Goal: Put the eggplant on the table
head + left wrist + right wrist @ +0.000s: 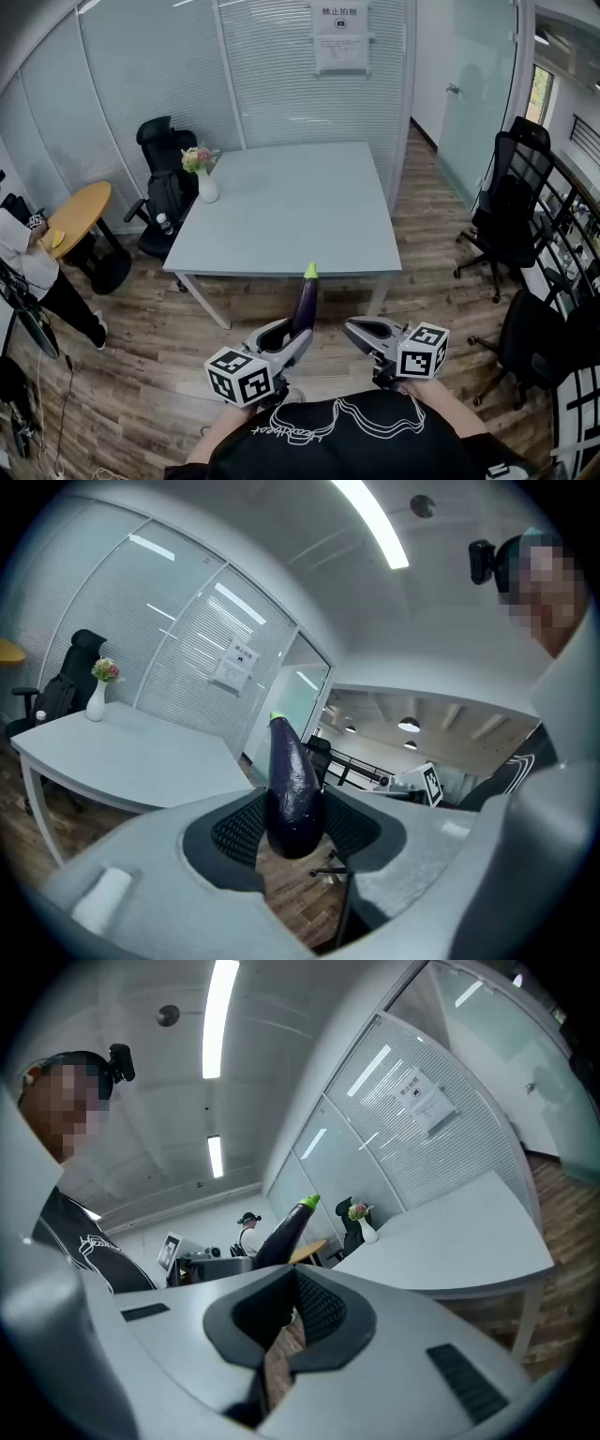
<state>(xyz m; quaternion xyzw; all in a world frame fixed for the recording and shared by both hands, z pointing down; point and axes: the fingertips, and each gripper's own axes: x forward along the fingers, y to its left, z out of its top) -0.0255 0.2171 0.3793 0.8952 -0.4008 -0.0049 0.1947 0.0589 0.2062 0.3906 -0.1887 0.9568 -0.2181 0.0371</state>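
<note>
A dark purple eggplant [307,303] with a green stem end stands upright, its lower end clamped in my left gripper [292,339], which is shut on it just short of the near edge of the pale grey table [291,206]. In the left gripper view the eggplant [293,789] sits between the black pads of that gripper [295,834], with the table [122,752] off to the left. My right gripper [361,330] hovers beside it to the right, holding nothing. In the right gripper view that gripper [291,1321] has its jaws nearly touching, and the eggplant [281,1234] shows beyond them.
A white vase of flowers [204,178] stands at the table's far left corner. A black office chair [164,187] is behind it, and more chairs [511,216] are on the right. A round yellow table [75,216] and a person [28,267] are at the left. The floor is wood.
</note>
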